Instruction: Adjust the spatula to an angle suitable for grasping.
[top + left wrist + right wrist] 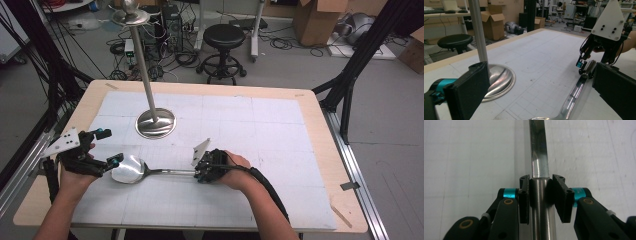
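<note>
The large polished steel ladle near the left of the table is mirror-glossy in its bowl, while its round handle looks smooth and more satin in the right gripper view. The tall metal stand, farther off, has a shiny domed steel base and a duller brushed pole. The pale wooden table shows a matt edge, and the white gridded sheet over it looks matt, like paper, with small dark specks. The left gripper and right gripper are matt black plastic with glossy teal metal-like collars; their pads look rubbery.
</note>
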{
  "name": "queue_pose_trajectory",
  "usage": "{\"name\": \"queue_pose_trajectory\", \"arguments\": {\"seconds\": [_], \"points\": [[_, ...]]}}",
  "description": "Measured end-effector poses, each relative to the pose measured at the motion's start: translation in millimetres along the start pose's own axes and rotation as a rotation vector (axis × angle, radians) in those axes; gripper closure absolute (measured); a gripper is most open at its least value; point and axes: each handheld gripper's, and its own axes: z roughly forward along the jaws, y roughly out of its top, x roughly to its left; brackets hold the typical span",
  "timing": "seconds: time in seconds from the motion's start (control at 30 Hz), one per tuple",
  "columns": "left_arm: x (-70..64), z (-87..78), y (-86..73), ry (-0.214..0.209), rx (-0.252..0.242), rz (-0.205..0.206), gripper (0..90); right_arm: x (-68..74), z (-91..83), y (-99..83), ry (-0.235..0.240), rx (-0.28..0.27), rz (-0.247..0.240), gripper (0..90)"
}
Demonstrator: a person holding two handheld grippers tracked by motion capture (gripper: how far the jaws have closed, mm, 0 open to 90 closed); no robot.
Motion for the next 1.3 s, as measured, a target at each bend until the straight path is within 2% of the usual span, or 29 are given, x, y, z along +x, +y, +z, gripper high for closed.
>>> {"name": "queue_pose_trajectory", "arguments": {"seconds": [0.1, 0.27, 0.43, 0.53, 0.6, 0.63, 0.77, 0.93, 1.1, 1.2, 1.3], "points": [[0.1, -1.4, 0.7, 0.001, -0.003, 0.002, 1.8, -3.8, 4.9, 10.5, 0.012, -0.024, -0.013, 68.4], [1.1, -3.5, 1.4, 0.006, -0.009, 0.002, 1.8, -3.8, 14.3, 24.3, 0.011, 0.007, -0.014, 68.3], [0.4, -3.2, 1.3, 0.005, -0.005, 0.002, 1.8, -2.6, 22.1, 35.3, 0.026, 0.005, -0.025, 68.2], [0.3, -2.9, 1.2, 0.005, -0.001, 0.003, 1.8, -3.3, 25.7, 36.0, 0.031, 0.004, -0.024, 67.9], [0.2, -3.0, 1.1, 0.005, 0.000, 0.003, 1.7, -2.8, 26.9, 35.5, 0.036, 0.010, -0.015, 65.7], [0.3, -3.3, 1.1, 0.004, 0.002, 0.005, 1.8, -2.4, 26.1, 35.3, 0.042, -0.005, -0.002, 60.7], [-0.1, -3.7, 0.8, 0.003, 0.004, 0.002, 1.7, -3.5, 9.7, 33.5, 0.014, -0.068, 0.027, 50.5], [-1.4, -5.0, 1.2, 0.002, 0.007, 0.004, 1.8, -3.0, -20.8, 18.9, 0.000, -0.165, 0.104, 45.7], [-2.9, -7.5, 0.6, 0.003, 0.011, 0.005, 1.7, -3.7, -49.2, -7.5, -0.034, -0.249, 0.170, 43.3], [-3.1, -10.5, -1.8, 0.006, 0.019, 0.002, 1.8, -4.4, -67.0, -26.1, -0.071, -0.298, 0.219, 40.8], [-2.3, -12.8, -4.1, 0.013, 0.019, -0.006, 1.7, -2.6, -84.0, -44.9, -0.112, -0.363, 0.287, 38.0]]}}
